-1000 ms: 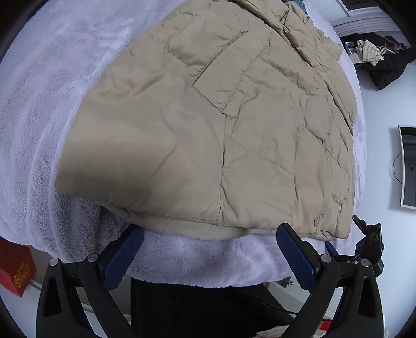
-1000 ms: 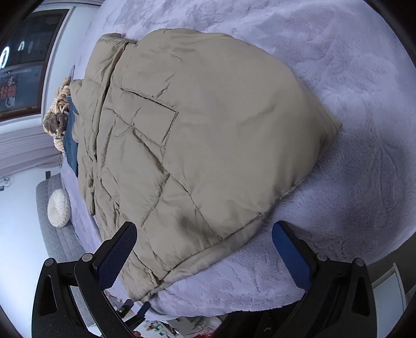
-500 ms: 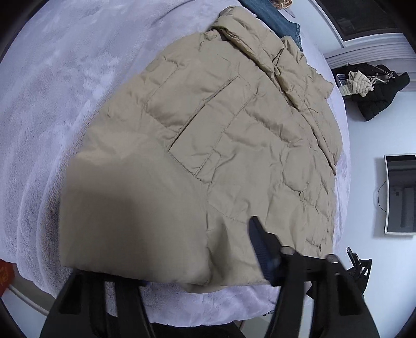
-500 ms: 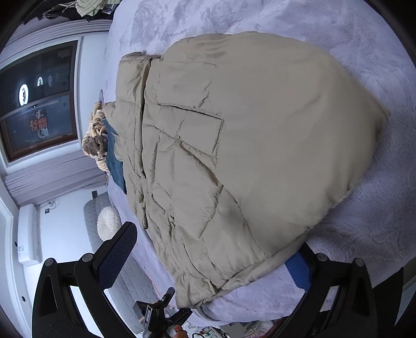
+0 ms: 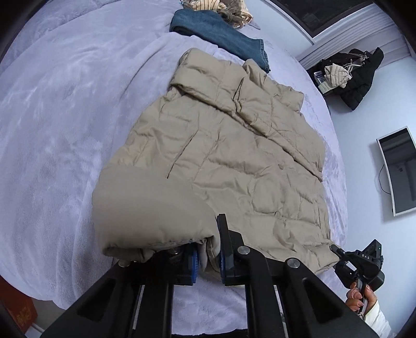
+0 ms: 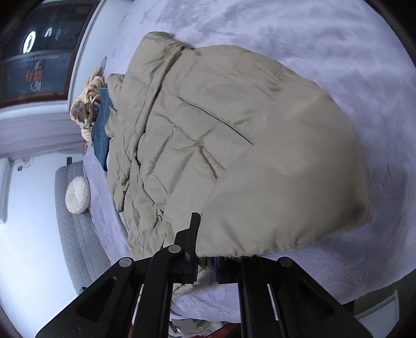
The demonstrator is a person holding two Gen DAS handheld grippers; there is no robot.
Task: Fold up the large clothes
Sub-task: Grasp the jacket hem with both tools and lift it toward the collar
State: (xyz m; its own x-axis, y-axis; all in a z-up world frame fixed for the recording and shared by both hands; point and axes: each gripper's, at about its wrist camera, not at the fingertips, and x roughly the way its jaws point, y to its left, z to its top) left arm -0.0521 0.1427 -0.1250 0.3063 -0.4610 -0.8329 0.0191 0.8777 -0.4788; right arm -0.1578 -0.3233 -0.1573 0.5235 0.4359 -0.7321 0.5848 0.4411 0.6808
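A beige quilted puffer jacket (image 5: 228, 161) lies spread on a lilac fleece blanket (image 5: 57, 124), collar at the far end. My left gripper (image 5: 208, 257) is shut on the jacket's bottom hem near one corner, and the cloth bulges over its blue pads. In the right wrist view the same jacket (image 6: 234, 145) fills the middle. My right gripper (image 6: 205, 267) is shut on the hem at the other corner, with the fabric draped over its fingers. The right gripper's body (image 5: 361, 265) and the hand holding it show at the lower right of the left wrist view.
Folded blue jeans (image 5: 221, 36) and a striped knit garment (image 5: 218, 6) lie beyond the collar. A black coat (image 5: 358, 75) hangs at the far right by a wall screen (image 5: 397, 171). A grey headboard with a round white cushion (image 6: 76, 192) stands left. A red box (image 5: 15, 309) sits below the bed edge.
Both grippers moved forward onto the jacket's bottom hem and went from open to shut on it. The hem corners are now raised over the fingers.
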